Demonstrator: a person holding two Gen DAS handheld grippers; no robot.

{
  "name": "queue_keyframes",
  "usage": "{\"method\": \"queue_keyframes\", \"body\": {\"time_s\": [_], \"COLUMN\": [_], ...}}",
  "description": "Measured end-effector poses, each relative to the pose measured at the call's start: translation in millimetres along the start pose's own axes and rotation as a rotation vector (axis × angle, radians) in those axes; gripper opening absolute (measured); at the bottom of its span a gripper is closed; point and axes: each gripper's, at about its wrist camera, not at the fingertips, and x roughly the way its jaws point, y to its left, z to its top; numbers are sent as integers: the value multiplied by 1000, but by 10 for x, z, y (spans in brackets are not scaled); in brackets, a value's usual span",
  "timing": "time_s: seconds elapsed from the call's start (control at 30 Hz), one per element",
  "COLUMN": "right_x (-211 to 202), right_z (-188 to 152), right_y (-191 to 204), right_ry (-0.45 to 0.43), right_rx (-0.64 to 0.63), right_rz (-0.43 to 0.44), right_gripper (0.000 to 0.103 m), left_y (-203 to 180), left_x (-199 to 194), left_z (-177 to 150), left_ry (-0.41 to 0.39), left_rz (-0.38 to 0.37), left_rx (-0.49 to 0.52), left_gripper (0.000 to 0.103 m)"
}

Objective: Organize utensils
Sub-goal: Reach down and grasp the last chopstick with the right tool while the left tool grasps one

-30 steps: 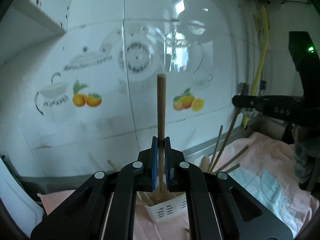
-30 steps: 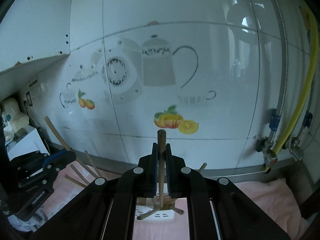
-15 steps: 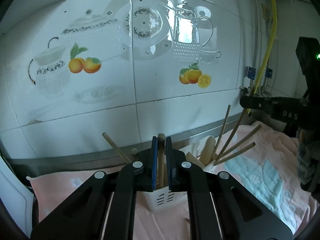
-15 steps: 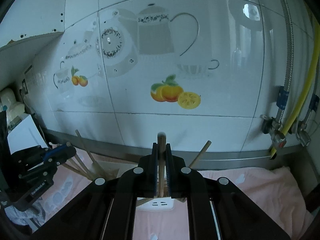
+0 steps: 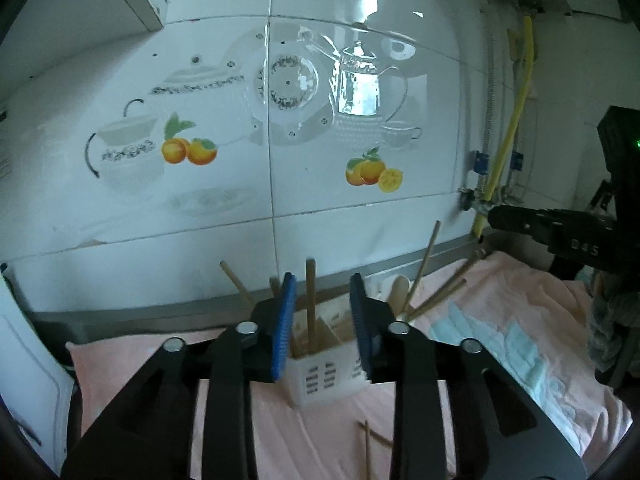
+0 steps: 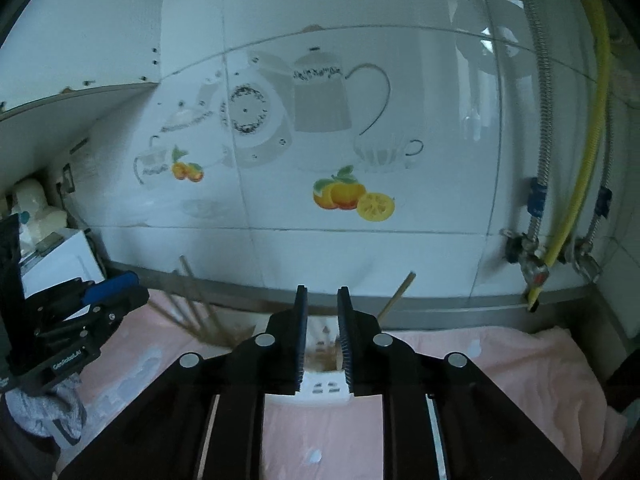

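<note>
Both grippers have dropped toward the caddy [image 5: 328,376] and let go: the left gripper [image 5: 322,320] is opening, pads clear of the stick [image 5: 311,304] standing in it at lower centre, and the right gripper [image 6: 322,334] is opening with nothing between its fingers. Sticks look light, stiff and smooth; I'd pinch one mid-shaft.

Glossy white wall tiles [image 5: 340,240] printed with teapots, plates and oranges fill the background. A window's light reflects off the tiles above the orange print [image 6: 352,196]. Right of that print, a yellow hose [image 6: 580,152] and 2 braided metal pipes run down to valves. Below the tiles, pink cloth [image 6: 500,360] covers the counter.
</note>
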Motion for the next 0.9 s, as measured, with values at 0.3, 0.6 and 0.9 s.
{"method": "queue_keyframes", "body": {"time_s": [0.3, 0.6, 0.9], "right_x": [-344, -350, -215], "right_z": [-724, -1664, -2314], "right_y": [153, 376, 536], "right_ry": [47, 171, 293], "right_rx": [-5, -7, -24], "right_rz": [28, 56, 70], "right_gripper": [18, 18, 18], "left_y": [10, 31, 41], "left_x": [-389, -520, -534], "left_z": [-519, -1217, -1735], "left_ry": [32, 125, 212], "left_rz": [-25, -30, -32], "left_rx": [-51, -111, -155], "left_gripper": [41, 42, 48]}}
